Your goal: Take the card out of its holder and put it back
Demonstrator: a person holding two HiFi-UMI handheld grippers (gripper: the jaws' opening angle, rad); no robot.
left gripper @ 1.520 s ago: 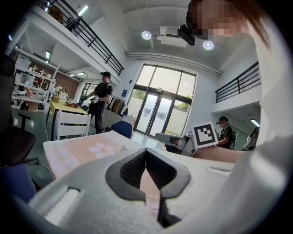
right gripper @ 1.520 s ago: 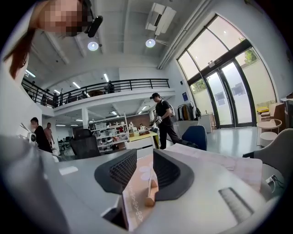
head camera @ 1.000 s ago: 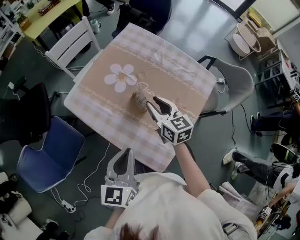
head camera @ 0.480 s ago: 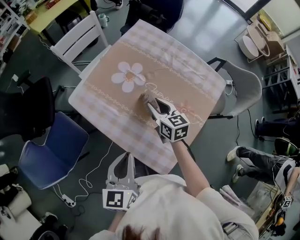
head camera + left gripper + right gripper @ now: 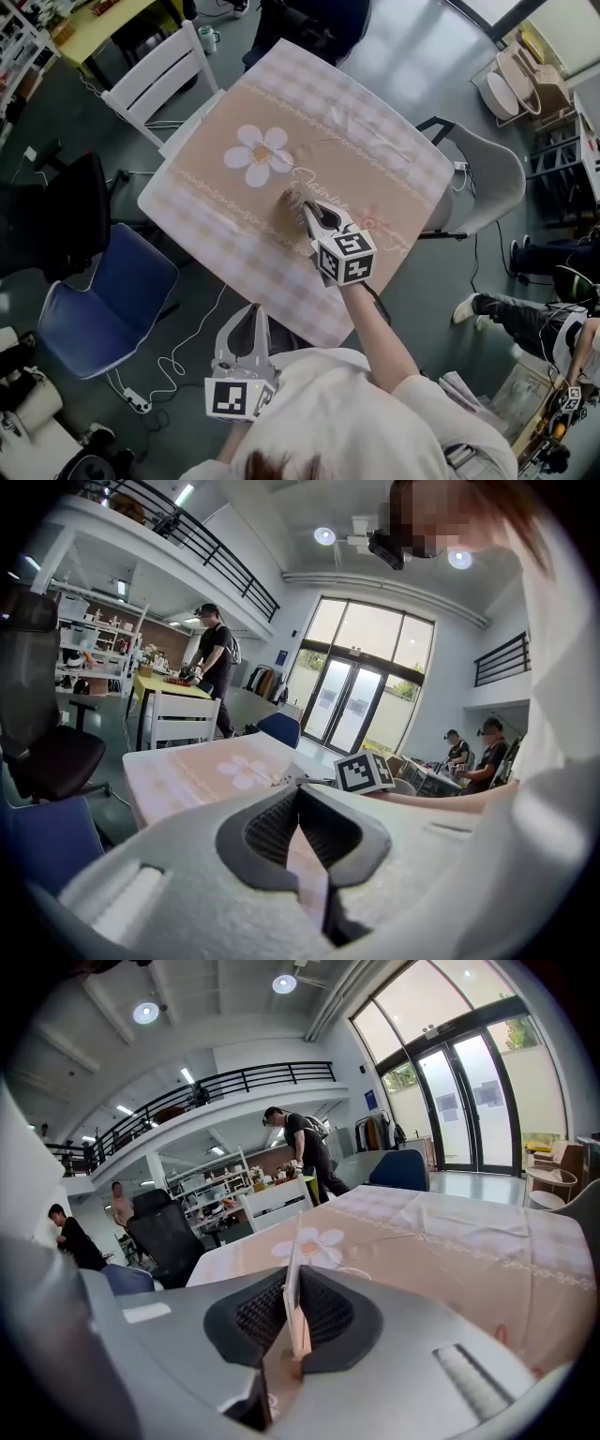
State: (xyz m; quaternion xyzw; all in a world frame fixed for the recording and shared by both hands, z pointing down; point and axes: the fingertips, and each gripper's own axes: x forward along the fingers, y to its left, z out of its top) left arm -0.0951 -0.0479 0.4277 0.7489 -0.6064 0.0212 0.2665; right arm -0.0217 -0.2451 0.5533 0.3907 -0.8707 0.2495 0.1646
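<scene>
My bench cloth (image 5: 375,159) has a tan middle, pale pink-and-white checked borders and thin white scrolling lines. It carries one white flower (image 5: 257,156) with a yellow-orange heart. My right tongs (image 5: 305,208) and left tongs (image 5: 252,314) are light grey with black ribbed pads (image 5: 258,1312). The cube (image 5: 346,258) on each is white with black square markers. The card (image 5: 292,1283) looks cream. Around stand a white chair (image 5: 159,80), a blue chair (image 5: 108,309) and a grey chair (image 5: 487,178).

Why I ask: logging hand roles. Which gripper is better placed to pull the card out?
Right. The right gripper has just closed its jaws on the card at its holder; the left gripper hangs beyond the table edge, holding nothing.
</scene>
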